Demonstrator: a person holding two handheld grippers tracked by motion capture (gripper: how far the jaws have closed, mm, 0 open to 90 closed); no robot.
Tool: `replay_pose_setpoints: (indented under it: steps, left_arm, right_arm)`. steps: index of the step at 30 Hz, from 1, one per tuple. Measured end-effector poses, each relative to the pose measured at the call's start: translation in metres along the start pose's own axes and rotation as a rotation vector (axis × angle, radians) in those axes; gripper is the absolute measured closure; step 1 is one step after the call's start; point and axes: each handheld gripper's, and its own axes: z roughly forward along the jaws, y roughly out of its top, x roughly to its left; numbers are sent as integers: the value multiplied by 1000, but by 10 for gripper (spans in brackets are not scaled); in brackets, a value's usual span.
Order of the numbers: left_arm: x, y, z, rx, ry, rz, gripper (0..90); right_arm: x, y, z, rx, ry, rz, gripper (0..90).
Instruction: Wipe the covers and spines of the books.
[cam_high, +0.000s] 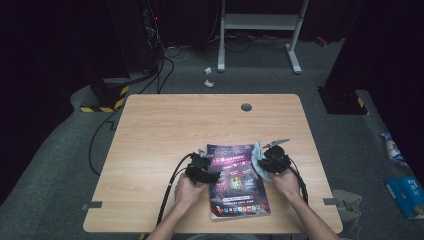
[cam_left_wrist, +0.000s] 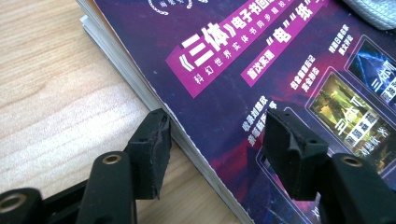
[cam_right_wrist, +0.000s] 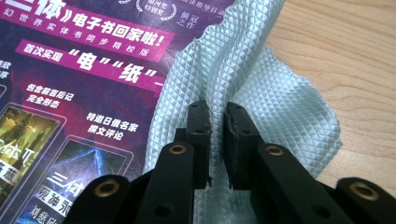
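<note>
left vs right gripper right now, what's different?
The left gripper has its jaws wide apart, straddling the magazine's edge: one pad beside it over the table, the other on the cover. The right gripper has its jaws nearly together, pinching a fold of the pale cloth. The left sits at the magazine's left edge, the right at its right. Both point down at the magazine.

room: dark, lit mainly over bench | bench (cam_high: 165, 125): light wood top, grey grommet (cam_high: 246, 107) near far edge | floor (cam_high: 60, 165): grey carpet, crumpled paper scraps (cam_high: 208, 76), loose black cables (cam_high: 165, 70) | far side: white metal stand (cam_high: 260, 30), hazard-striped base (cam_high: 102, 97) at left
</note>
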Motion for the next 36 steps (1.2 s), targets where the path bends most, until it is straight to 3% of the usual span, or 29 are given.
replay_pose_setpoints:
  steps: [2, 4, 6, 12, 14, 19, 22, 28, 29, 34, 36]
  left_arm:
    - [1, 2, 0, 2, 9, 3, 388]
    - [2, 4, 0, -19, 43, 13, 376]
    - [4, 6, -1, -27, 43, 3, 369]
    - [14, 5, 4, -22, 22, -27, 329]
    - [13, 4, 5, -31, 33, -9, 317]
    - [11, 2, 6, -44, 40, -1, 308]
    - [11, 2, 6, -48, 42, 7, 306]
    - [12, 2, 6, -45, 43, 23, 300]
    - [12, 2, 6, -44, 43, 24, 300]
    - [12, 2, 6, -47, 43, 17, 299]
    - [12, 2, 6, -45, 45, 19, 299]
  right_arm:
    - [2, 2, -2, -10, -11, -13, 825]
    - [3, 6, -5, -32, -9, -20, 826]
    - [7, 13, -6, -37, -12, -25, 826]
    - [16, 31, 13, 20, -30, -42, 826]
    - [20, 33, 17, 18, -37, -58, 824]
    - [41, 40, 23, 27, -32, -108, 824]
    - [57, 48, 29, 36, -5, -130, 824]
    - [91, 61, 39, 42, 31, -225, 824]
    - [91, 62, 39, 42, 29, -243, 824]
    - [81, 64, 39, 63, 48, -184, 825]
    - [86, 66, 40, 64, 62, -199, 825]
